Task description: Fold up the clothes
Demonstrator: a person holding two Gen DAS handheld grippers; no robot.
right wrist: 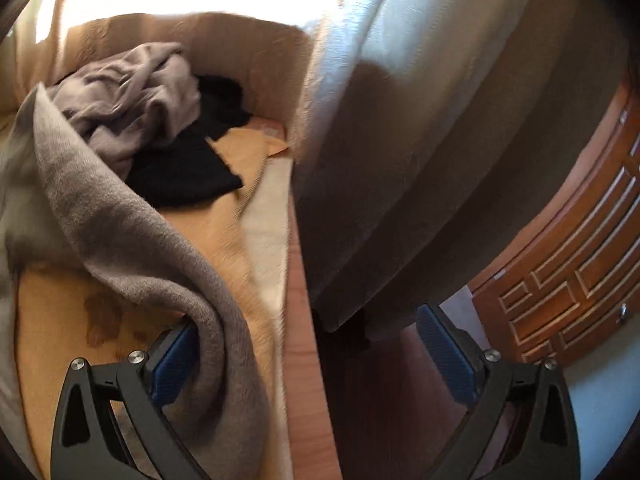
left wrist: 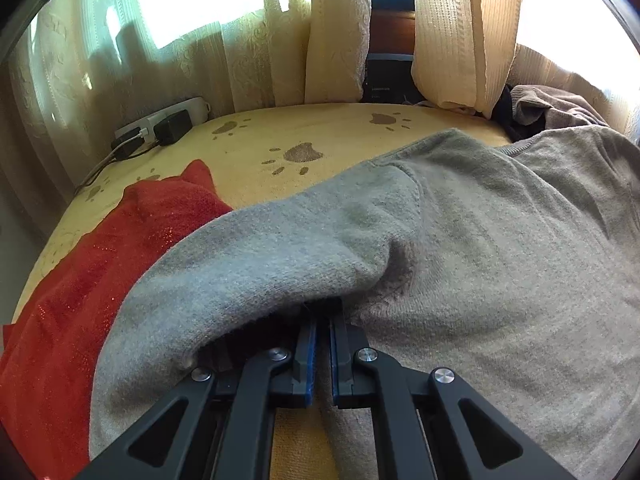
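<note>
Mid-fold on the bed [left wrist: 256, 136]: the left tool [left wrist: 322, 332] is clenched on the grey sweater [left wrist: 460, 240]'s sleeve; the right tool [right wrist: 316, 364], jaws wide and empty, probably needs a fresh hold on the sweater's near edge.

My sweater [left wrist: 460, 240] is grey, the cloth [left wrist: 80, 280] beside it glittery red; the cover [left wrist: 260, 140] is yellow with brown paw prints; my pads [right wrist: 172, 368] look blue.

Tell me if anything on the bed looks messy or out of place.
Yes. A lilac garment lies crumpled on a black one in the far corner, unfolded. A power strip with plugs sits at the bed's edge by the curtain.
</note>
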